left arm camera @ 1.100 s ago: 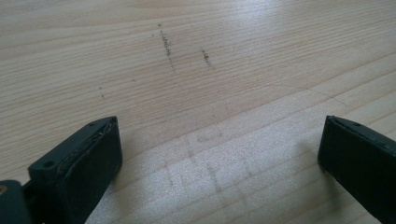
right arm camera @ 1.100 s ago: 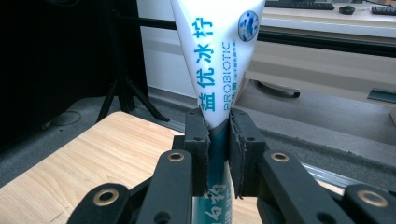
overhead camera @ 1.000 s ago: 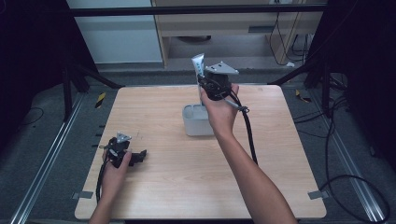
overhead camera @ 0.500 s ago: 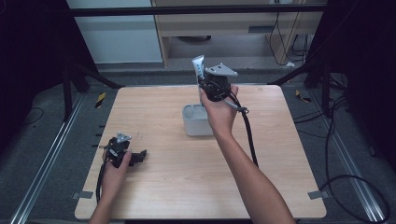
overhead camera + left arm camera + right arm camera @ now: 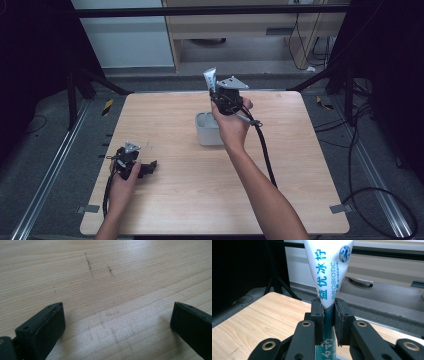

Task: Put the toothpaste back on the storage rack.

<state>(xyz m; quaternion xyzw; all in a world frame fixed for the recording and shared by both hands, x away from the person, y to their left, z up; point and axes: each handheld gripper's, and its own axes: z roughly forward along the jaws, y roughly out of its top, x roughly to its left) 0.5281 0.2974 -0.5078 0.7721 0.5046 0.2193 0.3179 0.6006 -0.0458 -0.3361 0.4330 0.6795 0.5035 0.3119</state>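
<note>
The right gripper is clamped on a tube near its narrow lower part, holding it upright with the flat crimped end up, above the far middle of the table. A grey cup stands on the table right below and just nearer the person, so the tube's long axis points roughly down toward it, which suggests a lowering move by this hand. The left gripper rests by the near left corner, jaws apart over bare wood, well apart from the cup.
</note>
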